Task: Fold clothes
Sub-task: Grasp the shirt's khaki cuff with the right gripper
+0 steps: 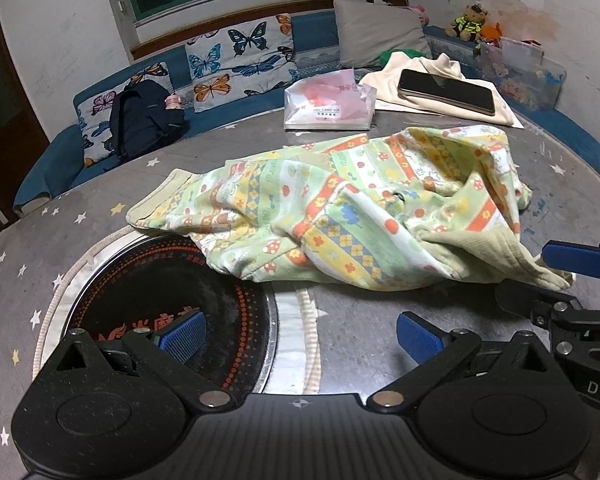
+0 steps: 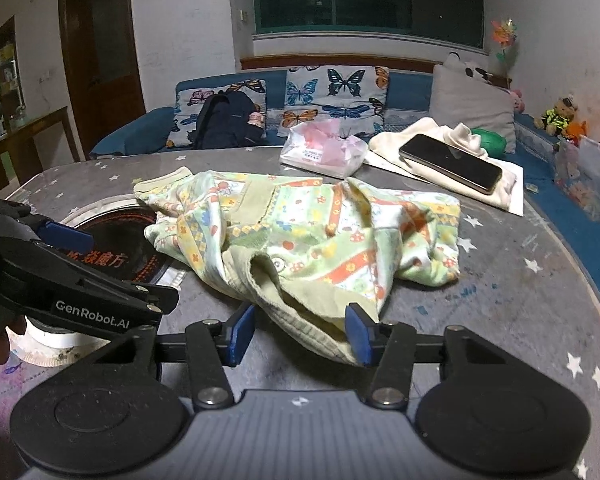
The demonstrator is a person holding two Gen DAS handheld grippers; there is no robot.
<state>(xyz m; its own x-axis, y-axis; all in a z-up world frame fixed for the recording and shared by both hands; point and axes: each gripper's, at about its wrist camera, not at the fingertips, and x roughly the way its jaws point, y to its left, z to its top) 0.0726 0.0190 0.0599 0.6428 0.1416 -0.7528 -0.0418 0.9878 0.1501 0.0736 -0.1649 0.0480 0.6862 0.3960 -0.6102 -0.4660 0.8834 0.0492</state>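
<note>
Two tongs | left tongs [image 1: 298,338] – wide, empty | right tongs [image 2: 300,334] – wide, straddling garment [image 2: 300,236] hem

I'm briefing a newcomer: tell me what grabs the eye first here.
The crumpled green patterned garment heaped mid-table stands out first, its ribbed hem lying between the open fingers of the right tool. Behind it a dark phone rests on folded cream cloth. The left tool hovers open over the table's round black cooktop.
</note>
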